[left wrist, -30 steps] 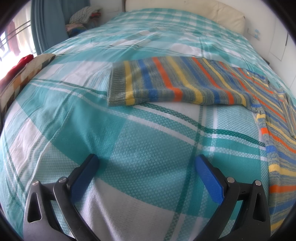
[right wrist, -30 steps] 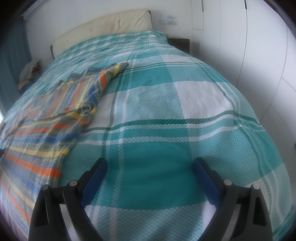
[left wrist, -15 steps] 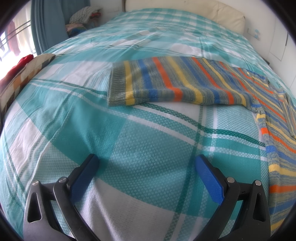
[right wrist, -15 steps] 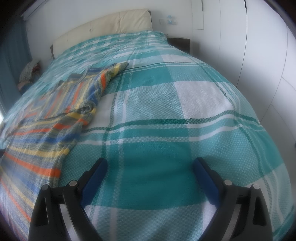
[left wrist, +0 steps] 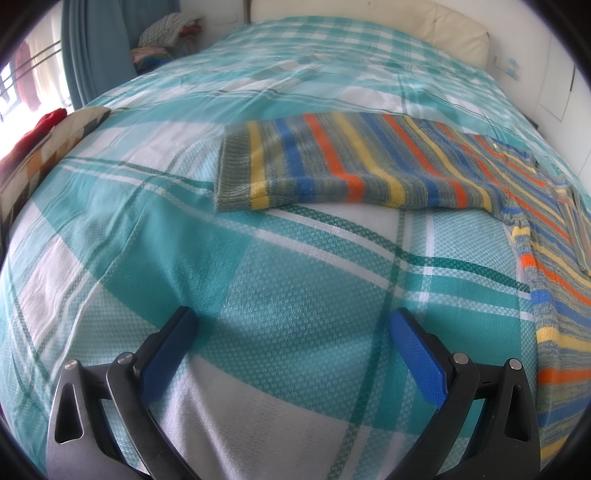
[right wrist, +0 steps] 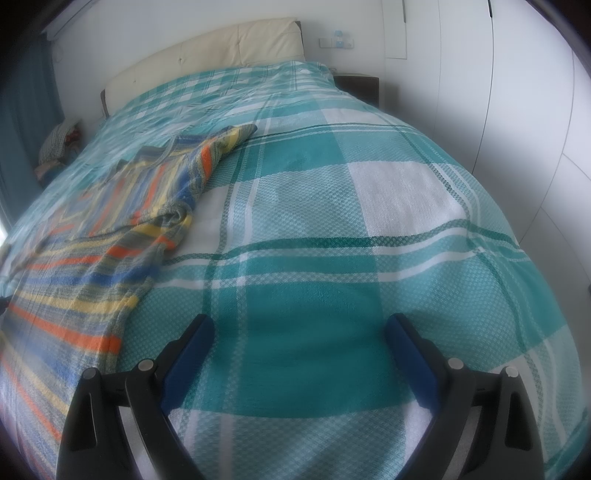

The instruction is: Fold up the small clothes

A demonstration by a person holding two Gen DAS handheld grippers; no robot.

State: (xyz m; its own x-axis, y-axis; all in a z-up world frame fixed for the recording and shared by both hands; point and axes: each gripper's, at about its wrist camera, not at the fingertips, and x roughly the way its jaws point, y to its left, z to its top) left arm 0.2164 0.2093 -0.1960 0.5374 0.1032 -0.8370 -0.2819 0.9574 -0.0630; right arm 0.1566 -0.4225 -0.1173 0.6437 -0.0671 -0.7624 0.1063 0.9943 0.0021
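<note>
A striped knit sweater [left wrist: 369, 166] in grey, blue, orange and yellow lies spread flat on the teal plaid bedspread [left wrist: 295, 277]. In the left wrist view one sleeve stretches left ahead of me and the body runs down the right edge. My left gripper [left wrist: 291, 321] is open and empty, hovering over bare bedspread short of the sleeve. In the right wrist view the sweater [right wrist: 110, 236] lies at the left, its other sleeve reaching toward the headboard. My right gripper [right wrist: 299, 325] is open and empty over the bedspread [right wrist: 332, 240], to the right of the sweater.
A cream headboard [right wrist: 221, 51] stands at the far end. A patterned cushion with a red cloth [left wrist: 40, 147] lies at the bed's left edge. A pile of clothes [left wrist: 166, 33] sits by the blue curtain. White wardrobe doors [right wrist: 517, 110] run along the right side.
</note>
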